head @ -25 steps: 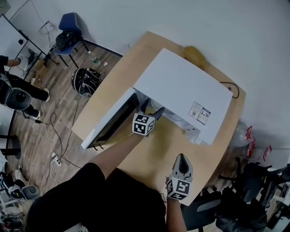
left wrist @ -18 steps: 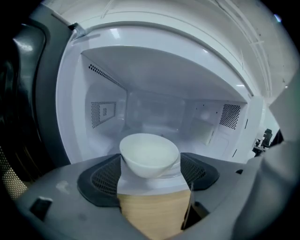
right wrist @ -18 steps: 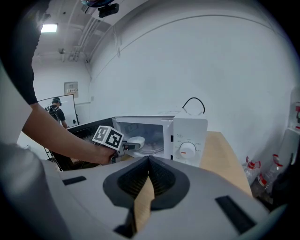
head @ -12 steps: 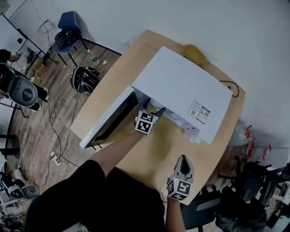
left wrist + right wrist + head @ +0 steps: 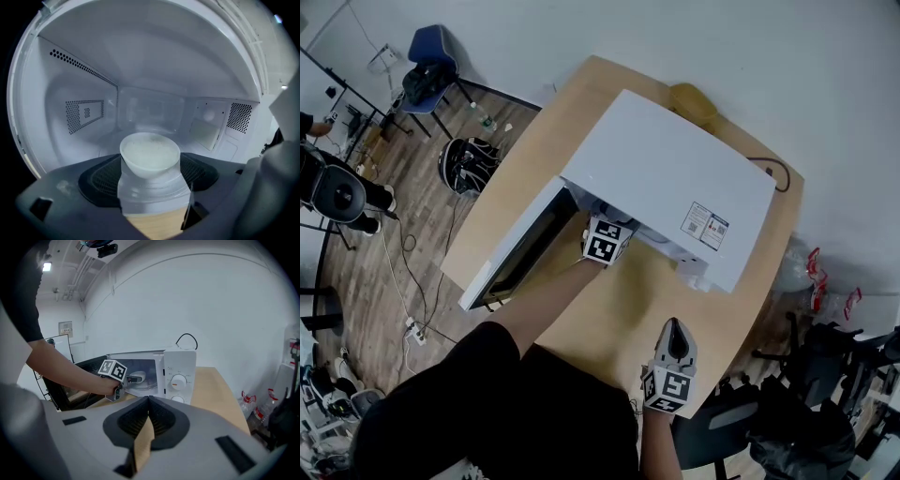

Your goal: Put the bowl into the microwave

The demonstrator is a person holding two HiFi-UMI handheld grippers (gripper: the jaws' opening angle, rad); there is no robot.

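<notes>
The white microwave (image 5: 675,187) stands on the round wooden table (image 5: 623,305) with its door (image 5: 511,248) swung open to the left. My left gripper (image 5: 150,190) reaches into the cavity, shut on a small white bowl (image 5: 150,154) that sits between its jaws over the cavity floor. From the head view only its marker cube (image 5: 605,241) shows at the opening. The right gripper view shows that gripper and the bowl (image 5: 133,377) at the microwave mouth. My right gripper (image 5: 675,333) hovers near the table's front edge, shut and holding nothing (image 5: 149,401).
A yellowish object (image 5: 694,101) lies behind the microwave, and a black cable (image 5: 773,173) runs off its back right. A blue chair (image 5: 427,75) and a dark bag (image 5: 469,161) stand on the wooden floor to the left. Black chairs (image 5: 806,384) crowd the right.
My left gripper has pushed forward from the microwave's mouth into the cavity, carrying the bowl with it. The right gripper has stayed in place.
</notes>
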